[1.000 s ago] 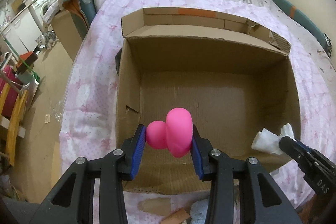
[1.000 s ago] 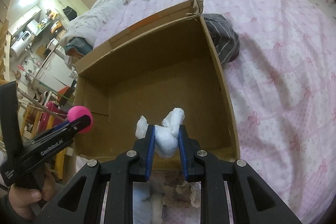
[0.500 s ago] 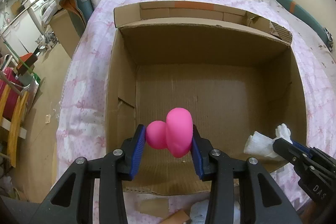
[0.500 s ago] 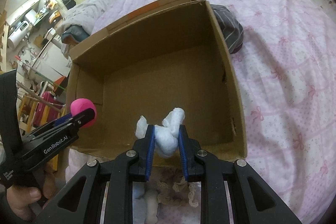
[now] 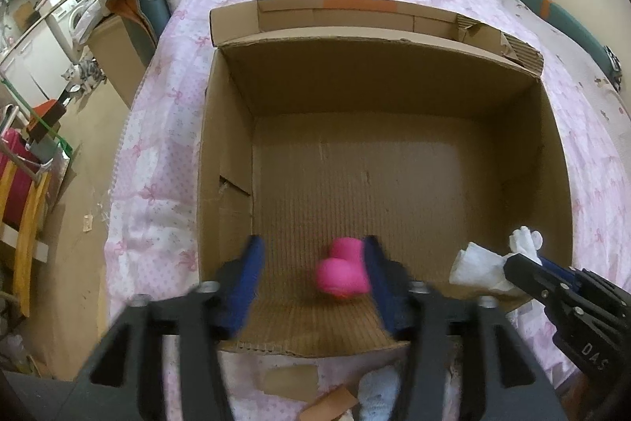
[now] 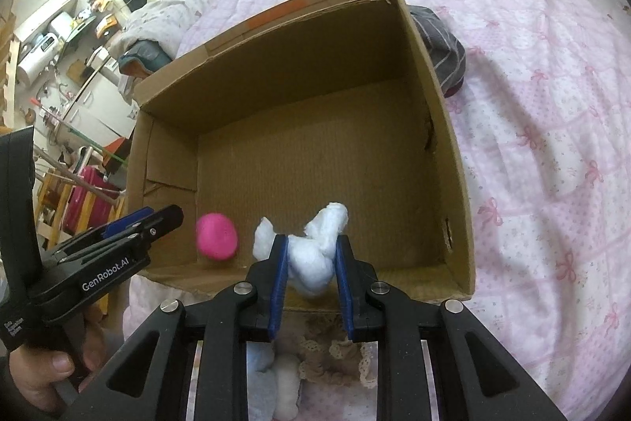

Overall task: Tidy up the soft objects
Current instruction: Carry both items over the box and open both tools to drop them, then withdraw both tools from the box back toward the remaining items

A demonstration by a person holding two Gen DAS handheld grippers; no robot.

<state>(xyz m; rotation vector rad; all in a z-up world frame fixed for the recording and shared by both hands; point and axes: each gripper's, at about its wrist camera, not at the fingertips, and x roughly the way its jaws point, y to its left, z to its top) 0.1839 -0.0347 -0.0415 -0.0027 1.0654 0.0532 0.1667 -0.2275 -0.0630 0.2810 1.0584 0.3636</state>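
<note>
my left claw (image 5: pixel 311 287) is opening, and the pink plush toy (image 5: pixel 342 275) that it gripped a second ago has slipped free; it now sits blurred between the spreading fingers, low in the near left part of the cardboard box (image 5: pixel 221 160) on the bed (image 5: pixel 157 145). i judge it is dropping or just landing on the box floor, so that item counts as stowed. my right claw (image 6: pixel 311 271) stays clenched on the white stuffed toy (image 6: pixel 311 255), held over the box's near edge. next i reckon i release that one inside too
</note>
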